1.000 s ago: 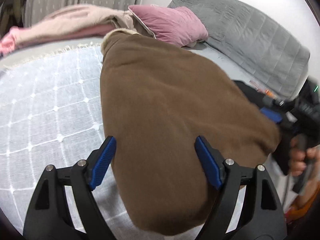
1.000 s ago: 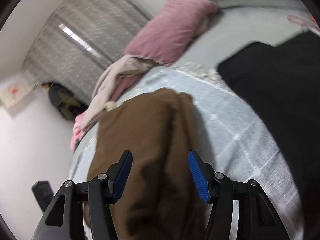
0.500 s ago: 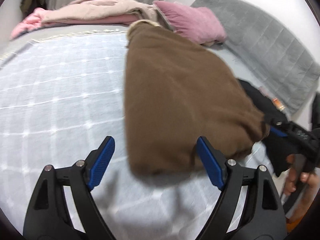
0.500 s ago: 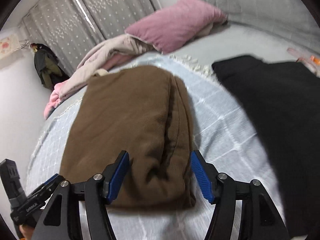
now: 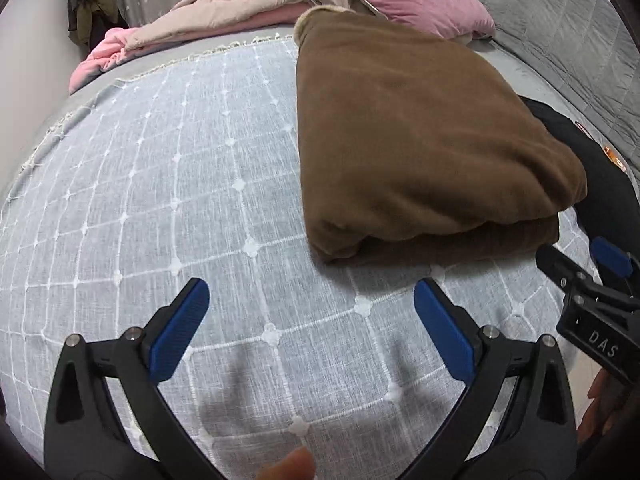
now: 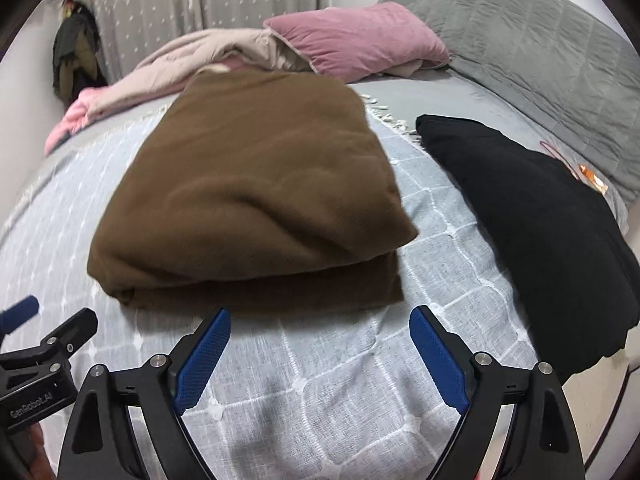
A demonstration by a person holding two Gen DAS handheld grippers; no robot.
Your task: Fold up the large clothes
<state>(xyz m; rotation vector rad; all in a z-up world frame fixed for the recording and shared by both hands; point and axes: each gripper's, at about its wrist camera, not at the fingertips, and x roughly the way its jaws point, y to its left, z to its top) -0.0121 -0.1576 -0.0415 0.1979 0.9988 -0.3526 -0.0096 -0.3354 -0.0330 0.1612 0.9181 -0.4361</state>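
A brown garment lies folded in a thick stack on the pale checked bedspread. My left gripper hovers over bare bedspread just in front of the stack's near left corner; its jaws are opening wide, with nothing between them. My right gripper stands before the stack's near edge, its jaws also opening, holding nothing. Each gripper shows at the edge of the other's view: the right gripper and the left gripper.
A black garment lies on the bed to the right of the brown stack. At the far side lie a pink pillow, a beige and pink blanket and a grey quilt. A small orange item rests by the quilt.
Both grippers have let go of the brown garment and drawn back toward the bed's near edge. Their jaws have opened wider. The garment now lies folded flat.
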